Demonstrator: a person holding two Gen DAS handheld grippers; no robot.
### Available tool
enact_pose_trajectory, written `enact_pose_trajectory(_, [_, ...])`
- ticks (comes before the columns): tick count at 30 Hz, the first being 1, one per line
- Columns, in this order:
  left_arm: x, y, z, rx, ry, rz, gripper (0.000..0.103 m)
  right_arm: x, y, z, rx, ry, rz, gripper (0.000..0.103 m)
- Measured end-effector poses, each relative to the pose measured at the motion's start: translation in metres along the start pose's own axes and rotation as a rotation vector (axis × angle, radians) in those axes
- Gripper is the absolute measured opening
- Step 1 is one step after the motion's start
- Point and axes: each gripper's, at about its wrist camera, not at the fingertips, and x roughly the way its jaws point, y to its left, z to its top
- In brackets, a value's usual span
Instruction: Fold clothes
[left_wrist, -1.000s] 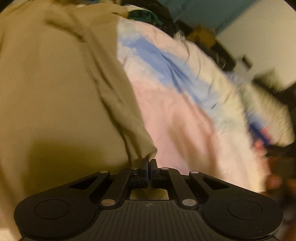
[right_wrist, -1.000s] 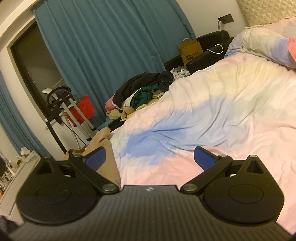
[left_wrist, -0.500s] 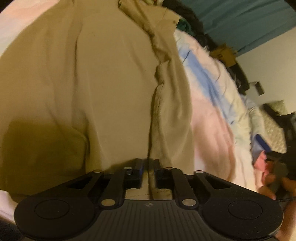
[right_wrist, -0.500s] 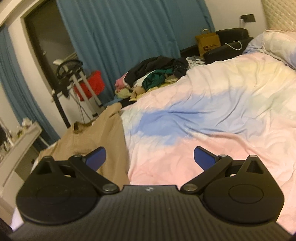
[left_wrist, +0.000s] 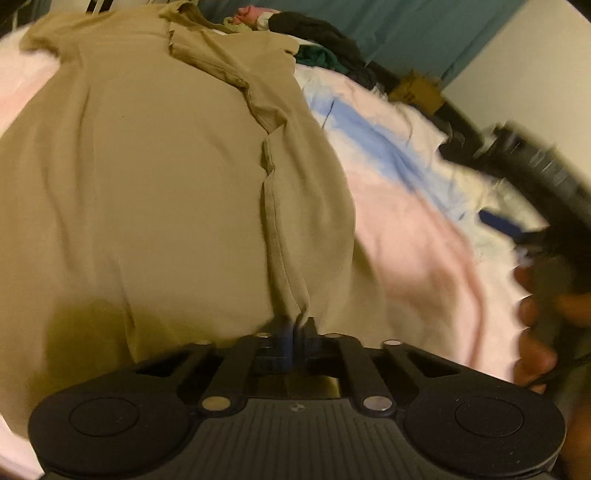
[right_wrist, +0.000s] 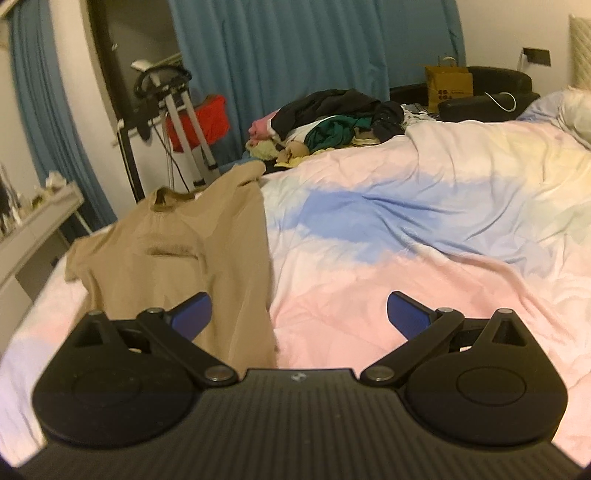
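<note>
A tan shirt (left_wrist: 155, 192) lies spread on the pastel bedcover (left_wrist: 413, 229), collar at the far end. My left gripper (left_wrist: 295, 328) is shut on the shirt's near hem, where a fold runs up the cloth. In the right wrist view the same shirt (right_wrist: 177, 258) lies at the left of the bedcover (right_wrist: 424, 236). My right gripper (right_wrist: 299, 314) is open and empty, hovering over the shirt's right edge near the hem. The right gripper also shows blurred in the left wrist view (left_wrist: 517, 229), held by a hand.
A pile of unfolded clothes (right_wrist: 332, 118) sits at the far end of the bed. Blue curtains (right_wrist: 295, 59), a stand with a red item (right_wrist: 173, 110), a paper bag (right_wrist: 448, 85) and a white shelf (right_wrist: 33, 225) ring the bed.
The left gripper has kept its grip on the hem while the shirt flattened out on the bed. The right gripper has swung left and lower toward the shirt's right edge.
</note>
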Motion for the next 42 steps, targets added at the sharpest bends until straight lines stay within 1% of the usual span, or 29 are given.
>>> enact_pose_trajectory(7, [-0.012, 0.029, -0.007, -0.145, 0.018, -0.027, 0.003, 0.004, 0.010, -0.001, -0.010, 0.021, 0.024, 0.103])
enact_pose_trajectory(9, [-0.016, 0.036, -0.008, -0.182, 0.023, -0.039, 0.004, 0.004, 0.014, -0.004, -0.017, 0.034, 0.037, 0.103])
enact_pose_trajectory(10, [-0.018, 0.036, -0.006, -0.190, 0.027, -0.054, 0.011, 0.003, 0.015, -0.004, -0.021, 0.035, 0.041, 0.103])
enact_pose_trajectory(11, [-0.021, 0.037, -0.004, -0.197, 0.031, -0.070, 0.015, 0.002, 0.017, -0.005, -0.026, 0.035, 0.043, 0.103])
enact_pose_trajectory(12, [-0.023, 0.037, -0.001, -0.203, 0.033, -0.083, 0.027, 0.002, 0.018, -0.006, -0.031, 0.034, 0.044, 0.103])
enact_pose_trajectory(13, [-0.027, 0.037, 0.005, -0.206, 0.028, -0.092, 0.044, 0.001, 0.019, -0.006, -0.032, 0.031, 0.045, 0.103])
enact_pose_trajectory(14, [-0.029, 0.038, 0.014, -0.207, 0.018, -0.095, 0.050, 0.001, 0.020, -0.006, -0.029, 0.030, 0.046, 0.103])
enact_pose_trajectory(15, [-0.029, 0.040, 0.030, -0.207, -0.003, -0.087, 0.056, 0.003, 0.020, -0.006, -0.023, 0.032, 0.048, 0.103])
enact_pose_trajectory(19, [-0.028, 0.051, 0.093, -0.203, -0.088, -0.052, 0.068, 0.011, 0.022, -0.005, 0.007, 0.034, 0.060, 0.103])
enact_pose_trajectory(20, [-0.025, 0.055, 0.111, -0.211, -0.109, -0.047, 0.069, 0.015, 0.023, -0.005, 0.013, 0.033, 0.062, 0.103])
enact_pose_trajectory(22, [-0.008, 0.068, 0.152, -0.266, -0.151, -0.058, 0.072, 0.022, 0.025, -0.005, 0.021, 0.031, 0.066, 0.103])
enact_pose_trajectory(25, [0.028, 0.085, 0.201, -0.370, -0.220, -0.079, 0.075, 0.033, 0.028, -0.005, 0.029, 0.026, 0.073, 0.103])
enact_pose_trajectory(26, [0.041, 0.088, 0.215, -0.401, -0.238, -0.073, 0.075, 0.037, 0.028, -0.006, 0.033, 0.027, 0.082, 0.103])
enact_pose_trajectory(29, [0.091, 0.089, 0.248, -0.472, -0.257, -0.004, 0.075, 0.048, 0.029, -0.007, 0.050, 0.031, 0.111, 0.103])
enact_pose_trajectory(31, [0.113, 0.093, 0.264, -0.472, -0.255, 0.029, 0.069, 0.054, 0.031, -0.009, 0.060, 0.034, 0.128, 0.103])
enact_pose_trajectory(32, [0.123, 0.093, 0.270, -0.466, -0.259, 0.045, 0.068, 0.057, 0.032, -0.009, 0.059, 0.035, 0.141, 0.103])
enact_pose_trajectory(33, [0.129, 0.091, 0.275, -0.449, -0.273, 0.061, 0.065, 0.060, 0.032, -0.010, 0.056, 0.034, 0.151, 0.103])
enact_pose_trajectory(35, [0.138, 0.082, 0.282, -0.373, -0.311, 0.106, 0.031, 0.069, 0.032, -0.011, 0.058, 0.036, 0.155, 0.103])
enact_pose_trajectory(36, [0.141, 0.077, 0.286, -0.321, -0.333, 0.126, 0.004, 0.075, 0.030, -0.011, 0.072, 0.043, 0.155, 0.103])
enact_pose_trajectory(38, [0.137, 0.068, 0.295, -0.210, -0.383, 0.145, 0.002, 0.085, 0.024, -0.011, 0.116, 0.060, 0.161, 0.103])
enact_pose_trajectory(40, [0.127, 0.058, 0.304, -0.135, -0.424, 0.216, 0.002, 0.093, 0.018, -0.010, 0.153, 0.063, 0.164, 0.103])
enact_pose_trajectory(41, [0.126, 0.053, 0.309, -0.103, -0.431, 0.255, 0.002, 0.096, 0.017, -0.009, 0.165, 0.059, 0.165, 0.103])
enact_pose_trajectory(42, [0.129, 0.049, 0.312, -0.072, -0.422, 0.293, 0.002, 0.098, 0.016, -0.009, 0.172, 0.054, 0.162, 0.103])
